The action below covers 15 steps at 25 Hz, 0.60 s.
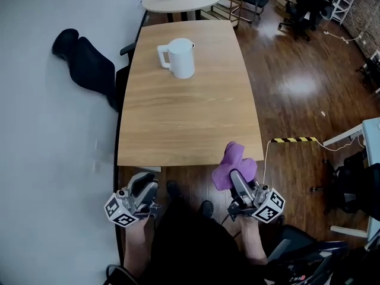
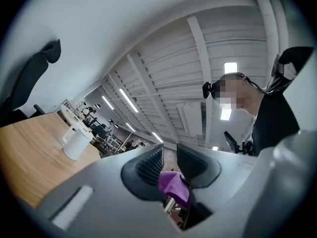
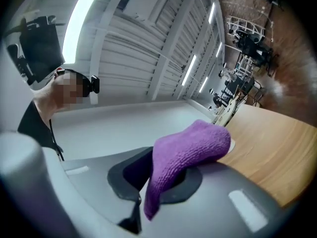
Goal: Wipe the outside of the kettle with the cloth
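Kettle (image 1: 180,57) on table (image 1: 190,123) (chair (image 1: 89,70) beside); right tongs (image 1: 237,179) grip cloth (image 1: 233,161), left tongs (image 1: 145,183) seemingly clenched.

We see a long wooden table (image 1: 190,117) standing close to a white wall (image 1: 35,129), with a black chair (image 1: 89,67) between the two at its left edge and a round white table (image 1: 155,3) just beyond its far end. To the right lies a glossy dark floor (image 1: 297,88) with a yellow-and-black strip (image 1: 294,139) near the table's corner, a white cable (image 1: 341,38) further off, and black office chairs (image 1: 300,8) at the far side.
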Available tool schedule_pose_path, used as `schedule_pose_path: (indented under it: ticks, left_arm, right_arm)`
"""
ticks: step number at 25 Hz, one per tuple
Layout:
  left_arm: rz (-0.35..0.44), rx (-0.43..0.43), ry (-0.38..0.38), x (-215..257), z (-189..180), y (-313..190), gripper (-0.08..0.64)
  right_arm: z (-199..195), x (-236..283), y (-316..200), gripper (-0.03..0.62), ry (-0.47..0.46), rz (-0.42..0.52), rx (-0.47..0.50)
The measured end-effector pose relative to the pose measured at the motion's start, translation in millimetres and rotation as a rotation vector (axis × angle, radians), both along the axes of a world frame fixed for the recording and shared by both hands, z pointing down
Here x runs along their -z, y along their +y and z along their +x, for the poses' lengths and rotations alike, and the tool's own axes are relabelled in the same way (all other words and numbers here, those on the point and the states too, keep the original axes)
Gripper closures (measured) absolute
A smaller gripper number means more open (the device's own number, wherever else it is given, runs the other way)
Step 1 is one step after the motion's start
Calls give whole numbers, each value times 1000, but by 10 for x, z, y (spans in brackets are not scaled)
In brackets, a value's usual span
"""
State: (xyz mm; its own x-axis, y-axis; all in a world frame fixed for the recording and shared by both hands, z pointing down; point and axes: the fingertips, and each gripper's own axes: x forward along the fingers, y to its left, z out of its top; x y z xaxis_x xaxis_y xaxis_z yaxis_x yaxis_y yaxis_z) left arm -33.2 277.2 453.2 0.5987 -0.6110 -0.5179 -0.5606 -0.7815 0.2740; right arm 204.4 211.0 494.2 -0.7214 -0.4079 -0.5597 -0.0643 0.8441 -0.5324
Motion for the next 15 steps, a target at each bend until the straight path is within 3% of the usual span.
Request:
schedule_pose_path:
  ticks: [6,15]
  left_arm:
    - [14,-23,-82,-5,328,-172,344]
    - [48,-90,-190,-70,585,-118,344]
  right_arm:
    - [312,-128,-40,569,-87,59,-70]
    - [189,-263,-18,569,-98,59,-91]
